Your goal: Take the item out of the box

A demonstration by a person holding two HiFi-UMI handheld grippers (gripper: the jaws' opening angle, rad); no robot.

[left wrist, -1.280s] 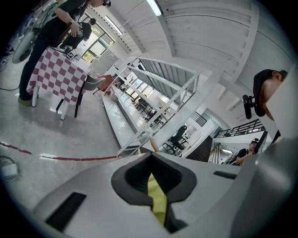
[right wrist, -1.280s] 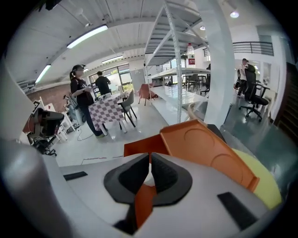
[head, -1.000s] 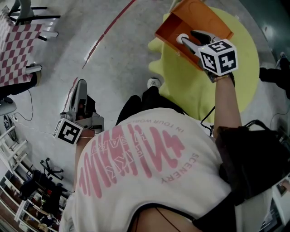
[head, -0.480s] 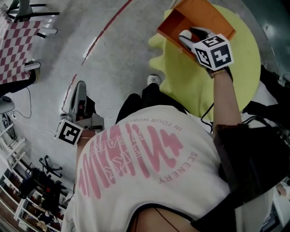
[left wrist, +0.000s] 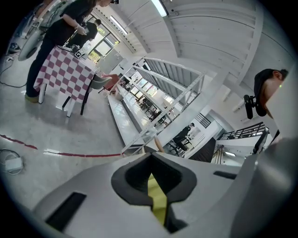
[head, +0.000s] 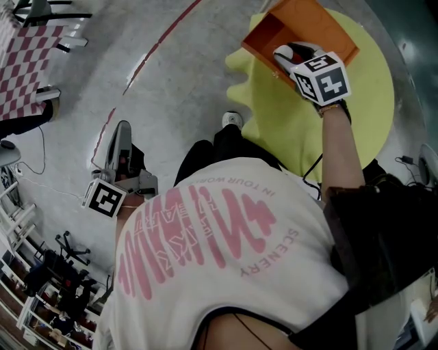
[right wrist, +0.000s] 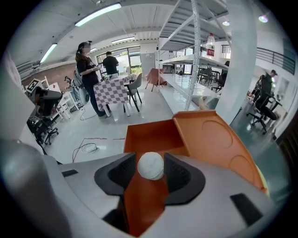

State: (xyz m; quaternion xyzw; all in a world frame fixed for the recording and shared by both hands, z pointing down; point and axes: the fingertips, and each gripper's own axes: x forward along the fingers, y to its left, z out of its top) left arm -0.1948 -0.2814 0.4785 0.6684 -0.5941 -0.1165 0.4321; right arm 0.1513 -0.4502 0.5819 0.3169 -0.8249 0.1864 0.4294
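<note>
An orange box (head: pixel 311 20) stands open on a round yellow mat (head: pixel 287 123) on the floor, its lid (right wrist: pixel 219 139) tipped back to the right. My right gripper (head: pixel 286 55) reaches over the box's near wall. A white ball (right wrist: pixel 151 166) sits between its dark pads, touching both, and the jaws are closing on it. In the head view the ball (head: pixel 281 52) shows at the jaw tips, over the box's edge. My left gripper (head: pixel 122 126) hangs at the person's left side, far from the box, shut with nothing held (left wrist: pixel 151 160).
A red line (head: pixel 154 51) curves across the grey floor left of the mat. A checked table (right wrist: pixel 111 88) with chairs and two standing people is farther off. White shelving (right wrist: pixel 195 60) rises behind the box. The person's shoe (head: pixel 233 124) is by the mat's edge.
The right gripper has shifted slightly up and left in view, with the white ball staying at its tips by the box. The left gripper has not moved.
</note>
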